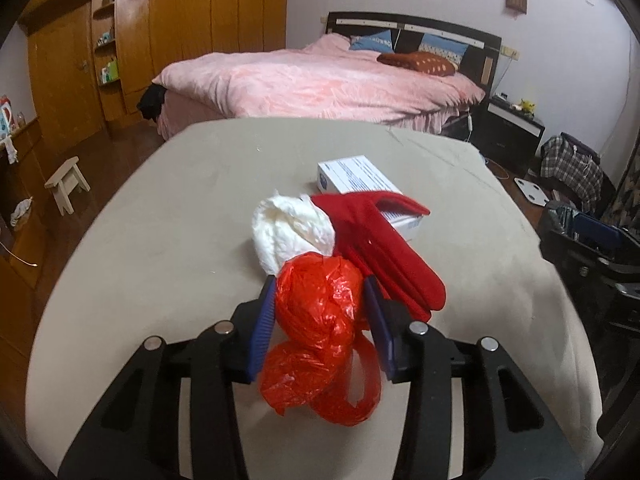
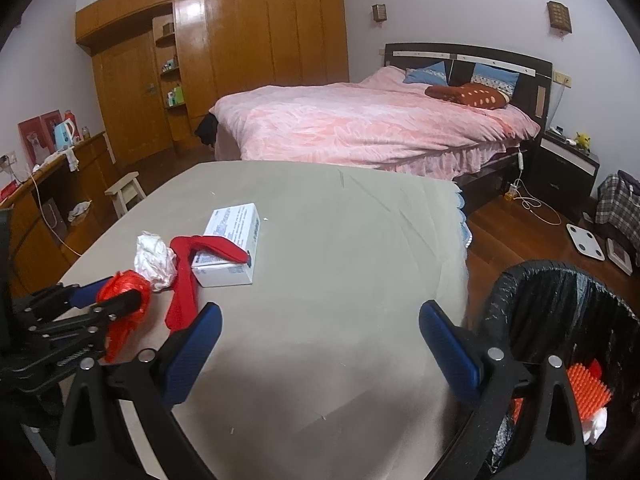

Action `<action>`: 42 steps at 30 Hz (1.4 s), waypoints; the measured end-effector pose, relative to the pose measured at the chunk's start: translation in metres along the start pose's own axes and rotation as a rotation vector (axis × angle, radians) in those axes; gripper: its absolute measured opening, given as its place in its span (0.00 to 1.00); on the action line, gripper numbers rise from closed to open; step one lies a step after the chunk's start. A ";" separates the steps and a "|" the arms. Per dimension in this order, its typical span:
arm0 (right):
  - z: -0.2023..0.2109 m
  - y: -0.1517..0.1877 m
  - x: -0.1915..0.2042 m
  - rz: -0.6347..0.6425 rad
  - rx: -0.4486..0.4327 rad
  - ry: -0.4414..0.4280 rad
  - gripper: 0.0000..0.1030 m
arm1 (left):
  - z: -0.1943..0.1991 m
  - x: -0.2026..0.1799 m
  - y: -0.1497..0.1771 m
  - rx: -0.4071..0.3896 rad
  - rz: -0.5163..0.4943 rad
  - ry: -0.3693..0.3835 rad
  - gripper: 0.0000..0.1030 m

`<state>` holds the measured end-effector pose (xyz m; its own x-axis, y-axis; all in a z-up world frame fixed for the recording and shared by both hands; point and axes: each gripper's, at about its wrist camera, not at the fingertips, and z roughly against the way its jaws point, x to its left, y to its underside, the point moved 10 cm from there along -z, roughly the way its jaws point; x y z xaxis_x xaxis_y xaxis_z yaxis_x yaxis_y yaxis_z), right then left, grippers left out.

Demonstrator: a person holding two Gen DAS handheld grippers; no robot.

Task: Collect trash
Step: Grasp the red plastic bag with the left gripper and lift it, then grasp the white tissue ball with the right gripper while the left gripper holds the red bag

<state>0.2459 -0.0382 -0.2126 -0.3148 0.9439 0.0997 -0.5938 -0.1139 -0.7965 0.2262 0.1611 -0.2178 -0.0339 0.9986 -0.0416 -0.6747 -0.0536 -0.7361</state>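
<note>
Left tongs point(image 1: 320, 300) pinching crinkled red plastic bag point(image 1: 320, 332), ribbed blue pads point(image 1: 262, 328)

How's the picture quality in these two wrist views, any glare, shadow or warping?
Left wrist: strong fisheye bend, dark vignette corners; the red plastic bag is sharp and glossy. Right wrist: same warping, glare on the wardrobe doors, a soft shadow on the table between the right gripper's fingers.
</note>
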 end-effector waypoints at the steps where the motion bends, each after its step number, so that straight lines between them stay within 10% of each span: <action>1: 0.000 -0.002 0.002 0.002 -0.003 -0.003 0.94 | 0.005 0.003 -0.001 -0.010 0.002 -0.004 0.41; 19: -0.043 -0.048 0.127 0.091 -0.026 -0.186 0.93 | 0.030 0.109 -0.029 -0.078 0.097 -0.175 0.41; 38: -0.112 -0.012 0.179 0.194 0.142 -0.206 0.75 | 0.034 0.156 -0.029 -0.081 0.164 -0.225 0.41; 42: -0.118 0.002 0.182 0.212 0.188 -0.211 0.53 | 0.036 0.158 -0.029 -0.084 0.170 -0.226 0.41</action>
<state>0.2749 0.1695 -0.2662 -0.5798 0.8107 0.0806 -0.6188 -0.3739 -0.6909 0.2143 0.3206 -0.1790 -0.3109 0.9501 -0.0239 -0.5826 -0.2104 -0.7851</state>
